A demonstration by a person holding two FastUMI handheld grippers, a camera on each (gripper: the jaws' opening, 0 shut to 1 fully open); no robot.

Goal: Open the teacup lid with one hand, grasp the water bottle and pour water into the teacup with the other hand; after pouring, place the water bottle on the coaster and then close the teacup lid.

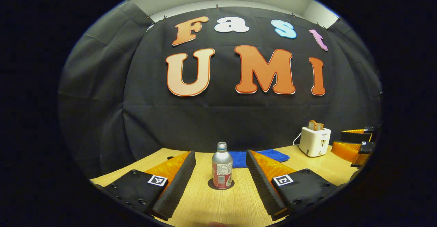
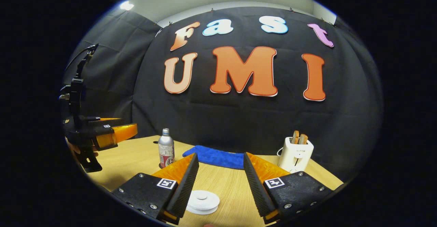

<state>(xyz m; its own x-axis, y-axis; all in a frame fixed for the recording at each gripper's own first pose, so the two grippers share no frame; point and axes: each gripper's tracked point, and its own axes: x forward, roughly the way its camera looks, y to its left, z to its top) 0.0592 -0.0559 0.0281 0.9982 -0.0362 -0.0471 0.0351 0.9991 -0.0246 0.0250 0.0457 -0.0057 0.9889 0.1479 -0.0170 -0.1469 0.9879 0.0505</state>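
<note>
- Left gripper view: the metal water bottle [image 1: 222, 167] stands upright on a dark coaster [image 1: 221, 184] mid-table; likely stiff, slick, light, best gripped at mid-body.
- Left gripper [image 1: 221, 167] gapes wide, straddling the bottle without touching.
- Right gripper [image 2: 218, 181], spread and empty, hovers over the white teacup lid [image 2: 203, 201] near the table's front edge.

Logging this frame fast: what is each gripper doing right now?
Left gripper: open, empty, bottle ahead between its fingers, untouched.
Right gripper: open, empty, over the white lid.
</note>
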